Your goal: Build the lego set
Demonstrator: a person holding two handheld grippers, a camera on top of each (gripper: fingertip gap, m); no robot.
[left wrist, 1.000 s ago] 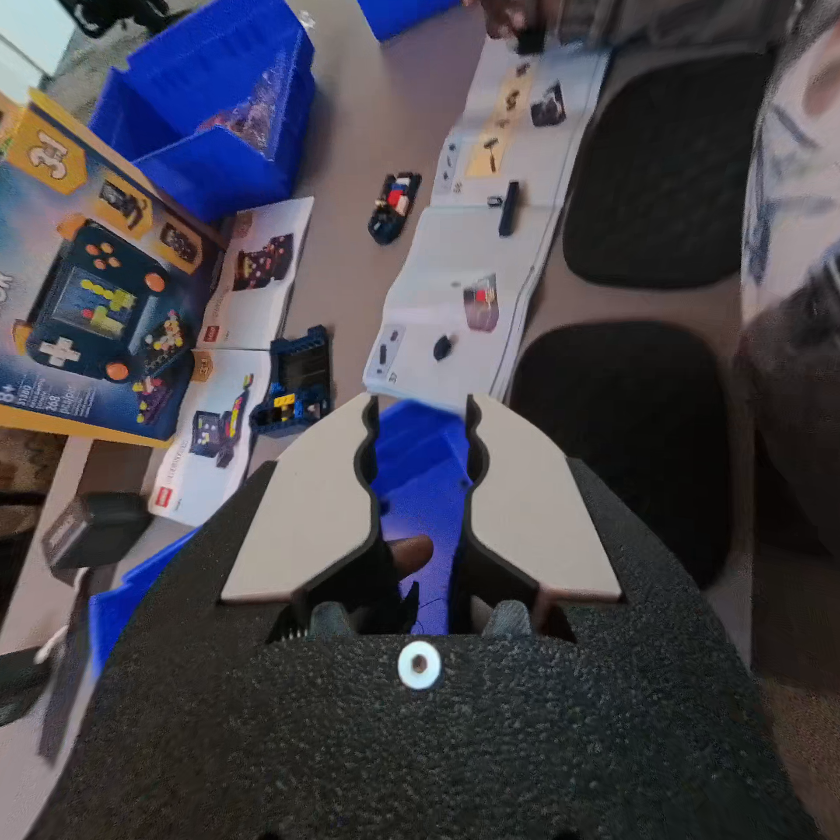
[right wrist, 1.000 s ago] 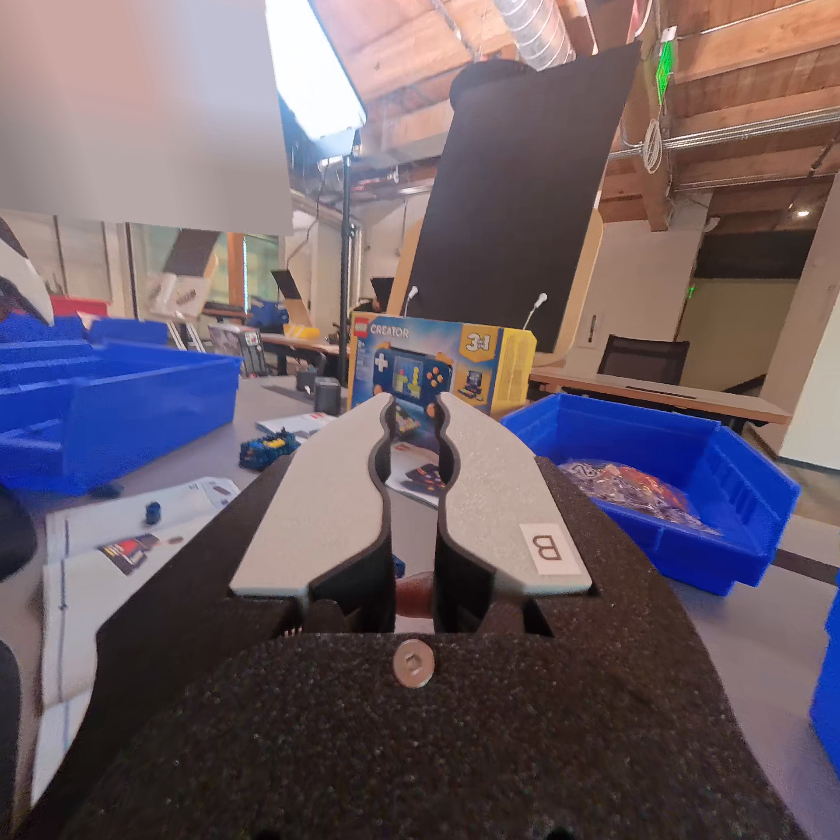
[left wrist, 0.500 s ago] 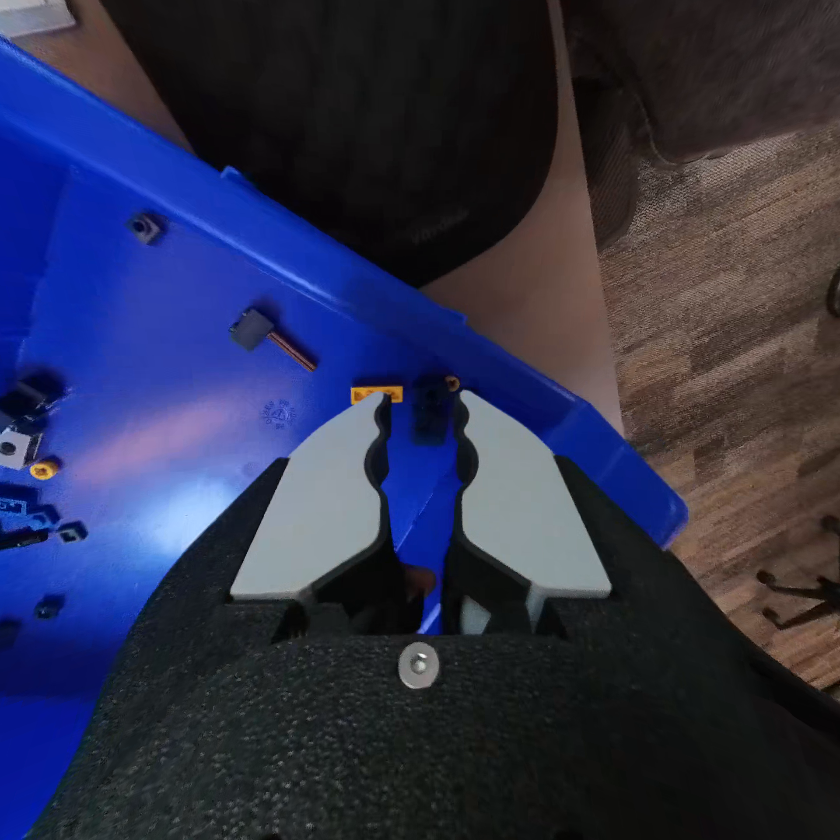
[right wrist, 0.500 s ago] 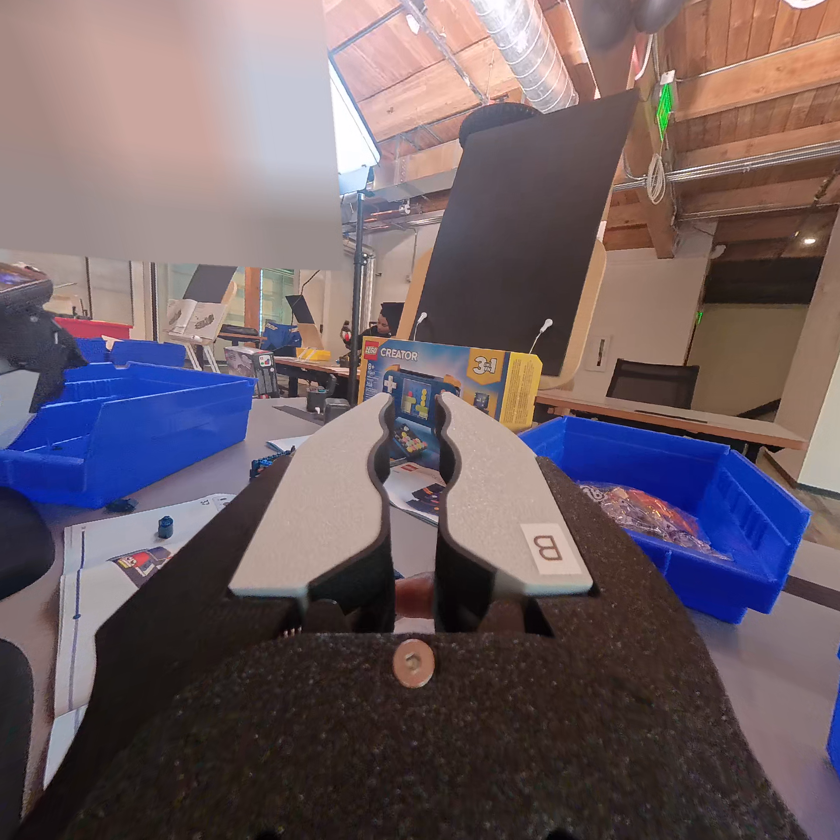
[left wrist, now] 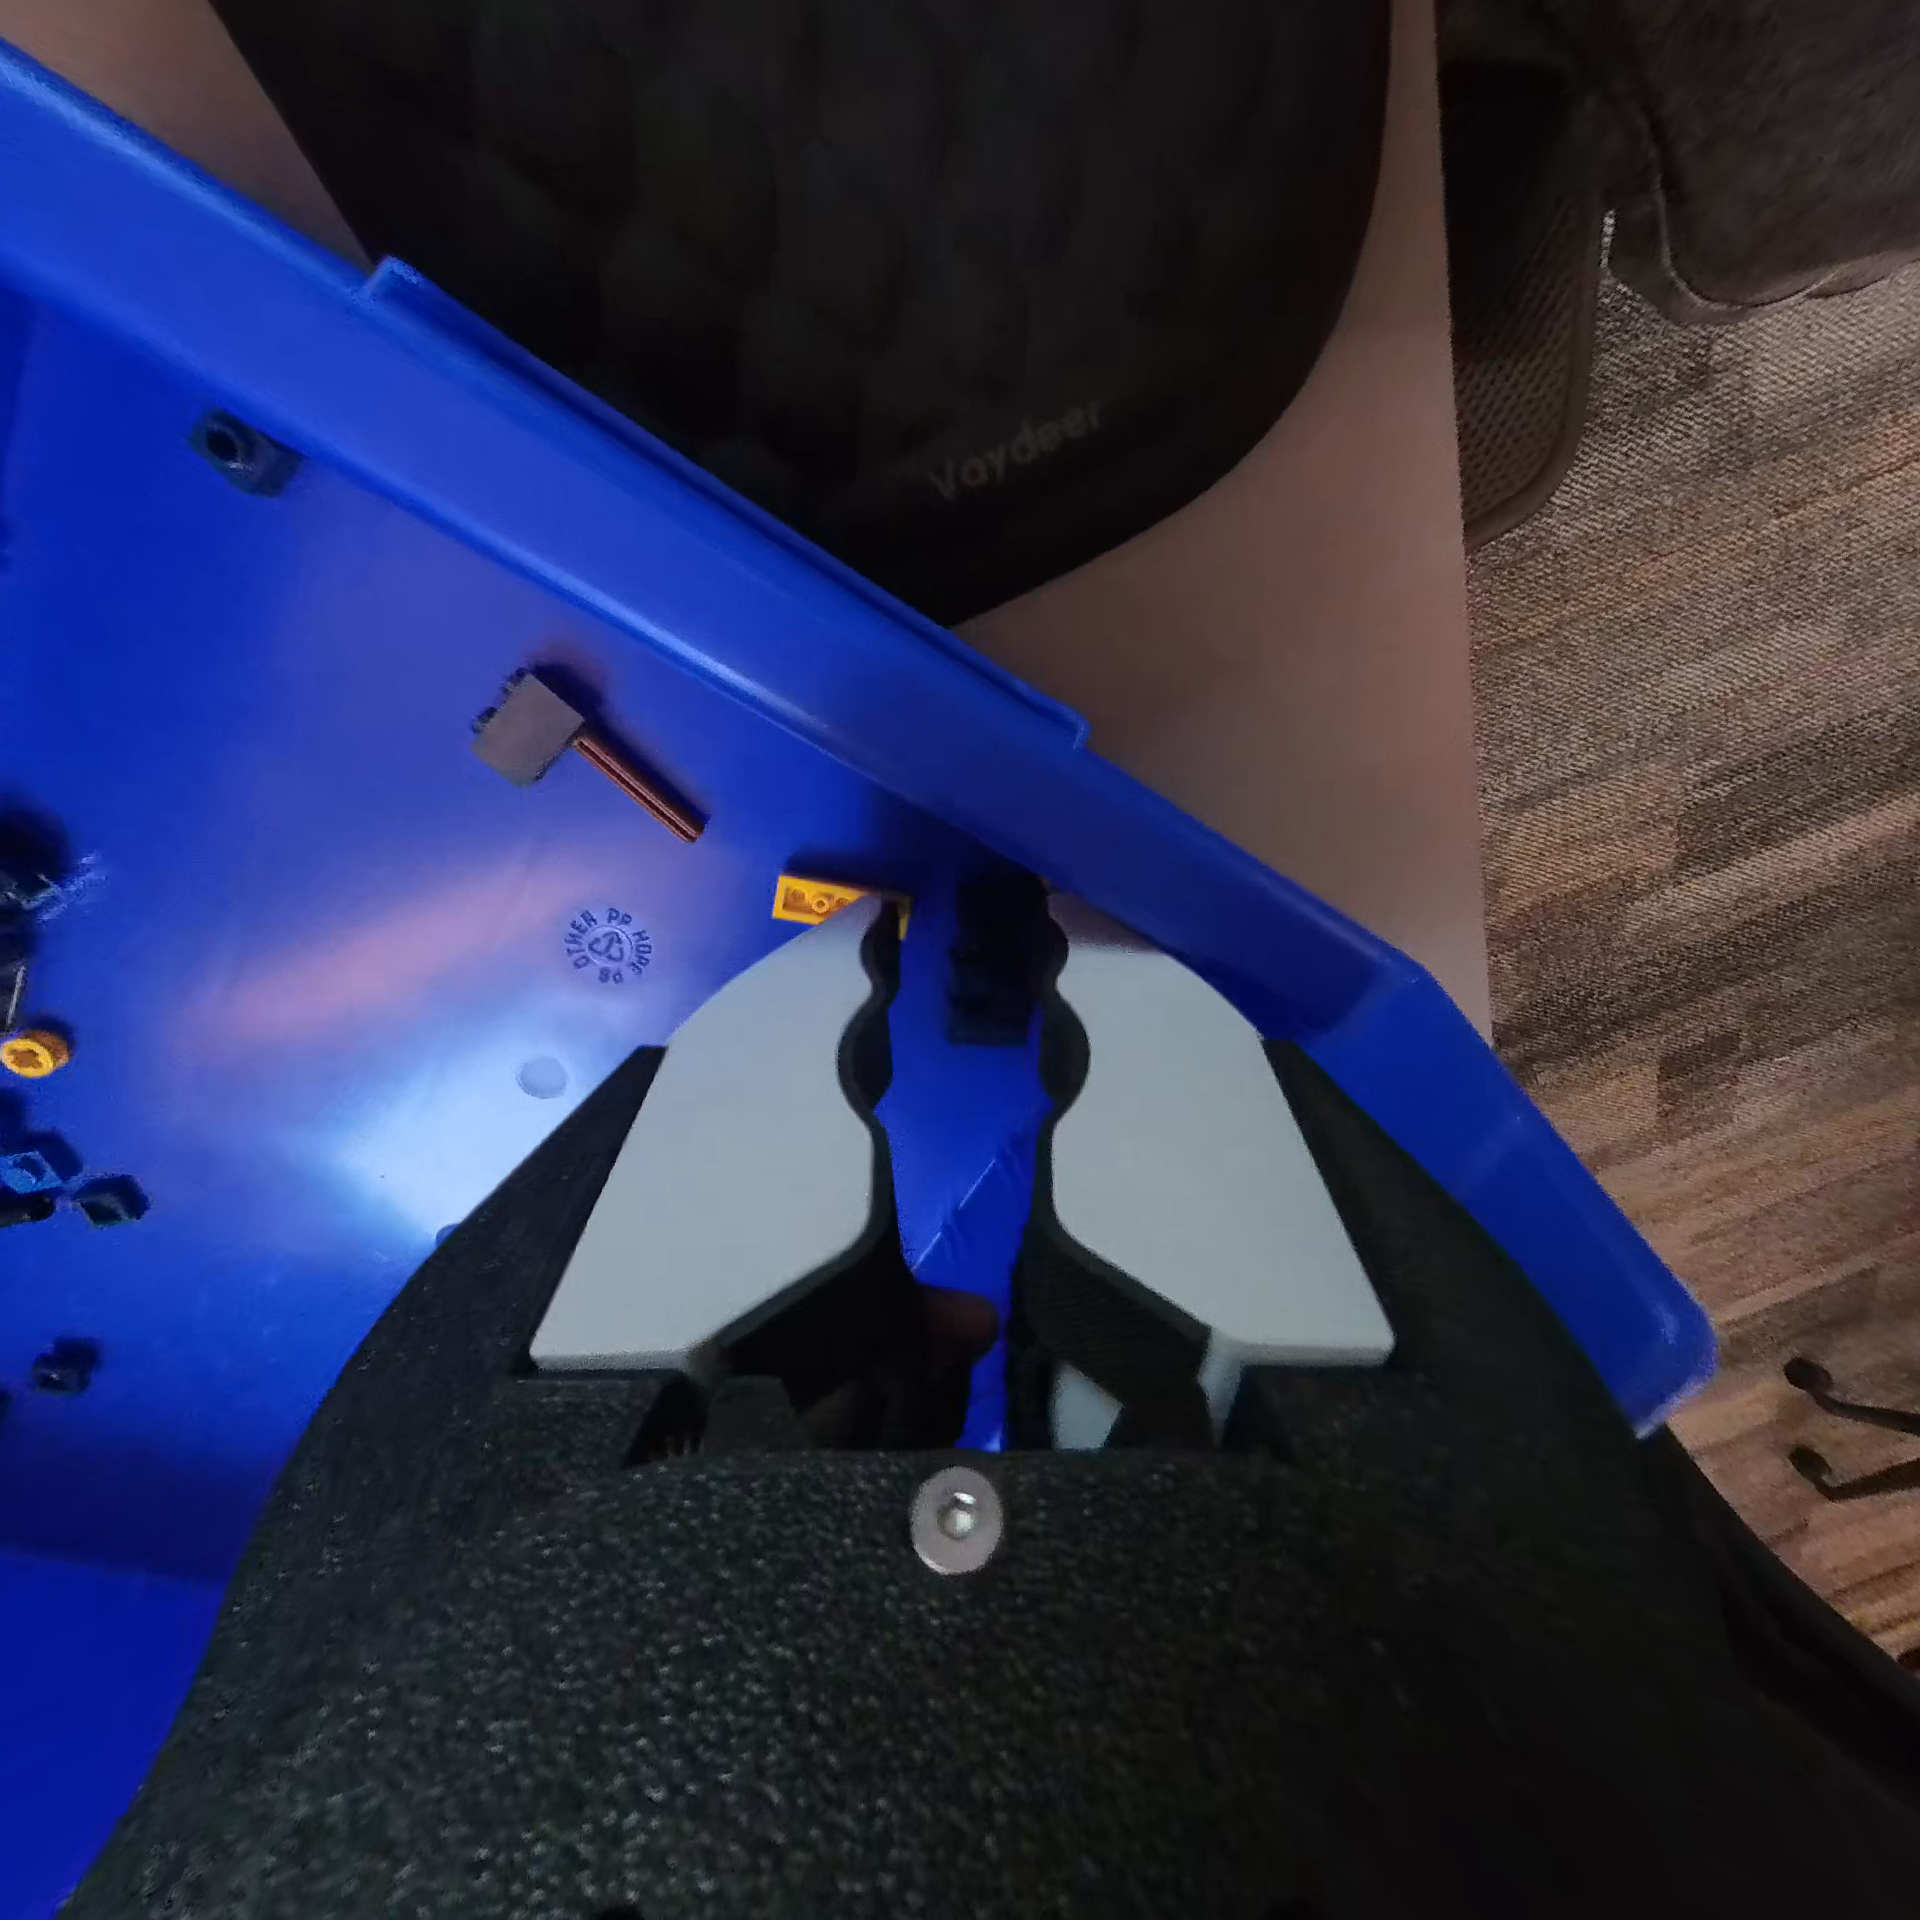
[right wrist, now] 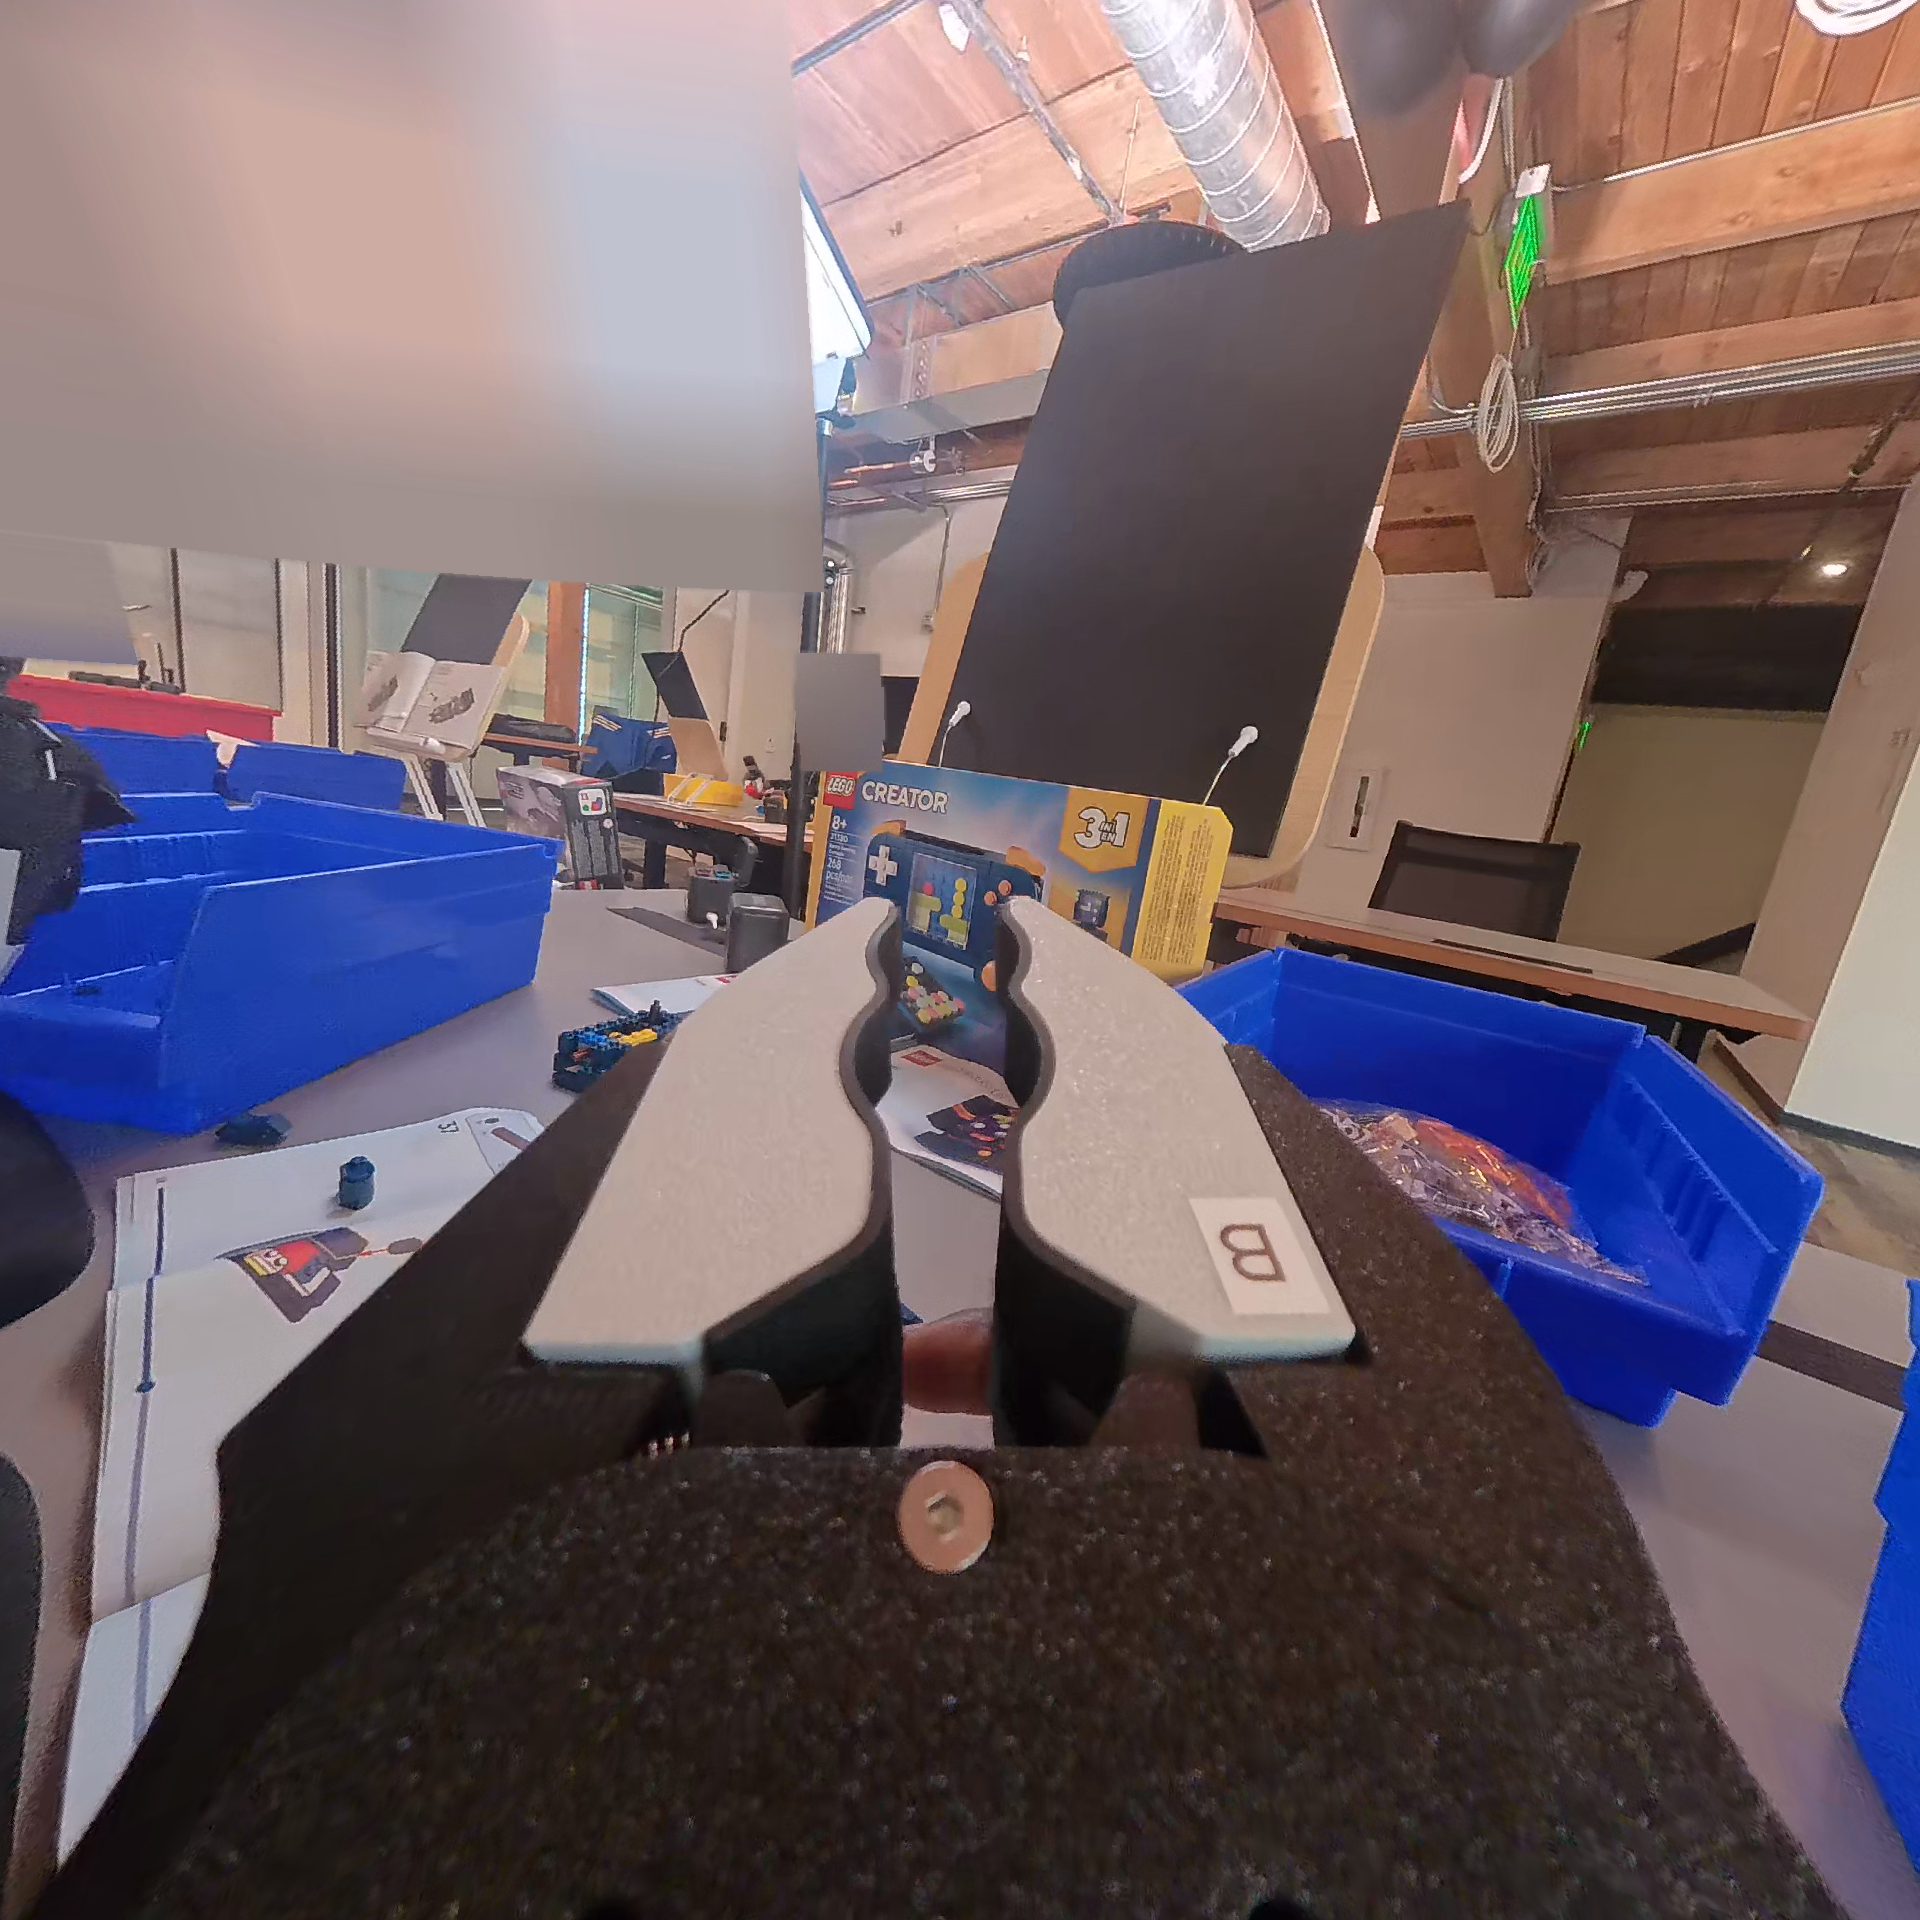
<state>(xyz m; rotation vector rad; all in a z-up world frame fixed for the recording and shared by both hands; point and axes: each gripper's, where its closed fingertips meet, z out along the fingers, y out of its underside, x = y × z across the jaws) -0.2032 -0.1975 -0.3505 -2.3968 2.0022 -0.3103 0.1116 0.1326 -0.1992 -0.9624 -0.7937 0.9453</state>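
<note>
The left gripper point(left wrist: 961, 920) reaches down into a blue plastic bin point(left wrist: 727, 582), near the bin's corner by the desk edge. Its jaws stand narrowly apart, and a dark blue brick piece point(left wrist: 987, 971) lies on the bin floor between the fingertips, close against the right one. A strip of bin floor shows between the piece and the left fingertip, so the jaws do not clamp it. A small yellow plate point(left wrist: 816, 899) lies by the bin's side wall, partly under the left fingertip. Farther along the floor lie a grey block with a brown rod point(left wrist: 577, 753), a round orange stud point(left wrist: 33, 1055) and several small dark pieces point(left wrist: 109, 1200). Beyond the bin wall a black cushion point(left wrist: 831, 260) rests on the tan desk point(left wrist: 1299, 675), whose edge meets a wood-pattern floor point(left wrist: 1714, 831).

The right gripper point(right wrist: 940, 920) hovers above the grey desk point(right wrist: 416, 1039), its jaws narrowly apart with nothing between them. Ahead of it a building-set box point(right wrist: 1039, 862) stands upright towards the desk's far edge, with instruction booklets point(right wrist: 956, 1122) lying flat before it. An open instruction booklet point(right wrist: 208, 1299) lies at the near left, carrying a small dark round piece point(right wrist: 355, 1182). A partly built blue and yellow model point(right wrist: 608, 1044) sits just beyond. A blue bin holding clear bags of parts point(right wrist: 1507, 1195) sits at the right, and another blue bin point(right wrist: 260, 956) at the left.
</note>
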